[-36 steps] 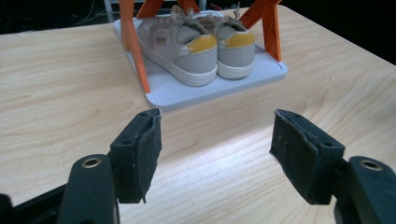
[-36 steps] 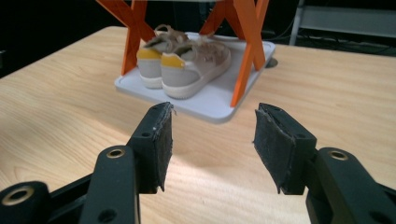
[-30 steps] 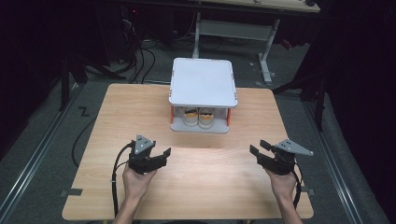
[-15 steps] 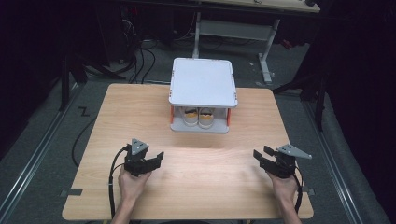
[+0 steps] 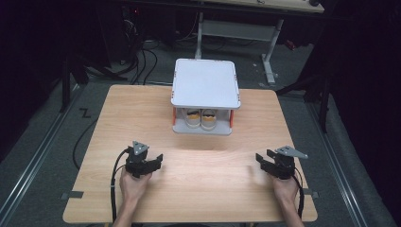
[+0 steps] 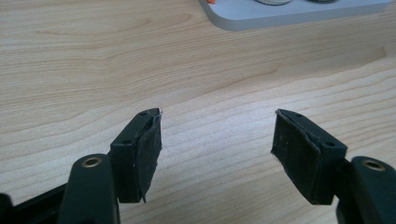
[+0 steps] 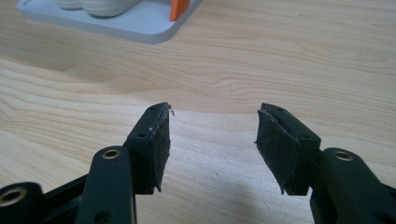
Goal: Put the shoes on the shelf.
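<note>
A white two-tier rack (image 5: 205, 85) with orange posts stands at the table's far middle. A pair of white shoes (image 5: 201, 118) sits on its lower shelf. My left gripper (image 5: 154, 162) rests low over the near left of the table, open, with bare wood between its pads. My right gripper (image 5: 264, 158) is low at the near right, also open and holding nothing. In the left gripper view the gripper (image 6: 217, 116) faces the rack's base (image 6: 289, 14). In the right gripper view the gripper (image 7: 214, 109) points toward the base (image 7: 116, 25) and an orange post (image 7: 179, 9).
The wooden table (image 5: 142, 113) has bare wood between the two grippers and in front of the rack. Cables (image 5: 113, 184) trail from each gripper past the near edge. Dark floor, rails and a desk frame (image 5: 236, 28) surround the table.
Both hands have sunk toward the tabletop and drawn slightly nearer the front edge. The rack and shoes have not moved.
</note>
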The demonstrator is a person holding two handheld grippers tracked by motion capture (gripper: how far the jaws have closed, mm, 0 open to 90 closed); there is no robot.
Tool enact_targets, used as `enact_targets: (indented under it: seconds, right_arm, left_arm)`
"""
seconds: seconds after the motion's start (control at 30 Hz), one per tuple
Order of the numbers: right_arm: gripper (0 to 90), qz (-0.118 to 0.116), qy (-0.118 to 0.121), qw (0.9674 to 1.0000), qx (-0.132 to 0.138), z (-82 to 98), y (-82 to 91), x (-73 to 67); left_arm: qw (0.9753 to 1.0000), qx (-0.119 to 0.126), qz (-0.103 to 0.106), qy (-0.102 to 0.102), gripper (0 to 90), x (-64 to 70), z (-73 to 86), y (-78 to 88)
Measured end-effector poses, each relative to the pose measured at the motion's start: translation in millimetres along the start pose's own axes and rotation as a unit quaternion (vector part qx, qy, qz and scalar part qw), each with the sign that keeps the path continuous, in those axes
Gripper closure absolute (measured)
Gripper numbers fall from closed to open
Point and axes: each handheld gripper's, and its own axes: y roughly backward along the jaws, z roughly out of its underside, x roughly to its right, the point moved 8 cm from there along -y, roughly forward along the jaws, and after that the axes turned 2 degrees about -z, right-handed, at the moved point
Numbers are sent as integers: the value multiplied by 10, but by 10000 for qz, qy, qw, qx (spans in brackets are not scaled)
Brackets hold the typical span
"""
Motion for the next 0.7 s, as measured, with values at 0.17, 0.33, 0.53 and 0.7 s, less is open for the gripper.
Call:
enact_targets:
  seconds: [0.17, 0.33, 0.53, 0.7]
  right_arm:
    - [442, 110, -16, 9999, -83, 25, -71, 44]
    - [437, 158, -29, 9997, -162, 52, -126, 71]
    - [434, 199, -30, 9995, -242, 79, -174, 93]
    - [432, 217, -31, 9993, -290, 101, -192, 108]
  left_arm:
    - [10000, -53, -68, 21, 328, -37, 14, -47]
    - [9998, -109, -153, 17, 328, -62, 29, -94]
    - [9995, -213, -214, -4, 325, -64, 71, -143]
    - [9993, -262, -281, -22, 324, -82, 98, -175]
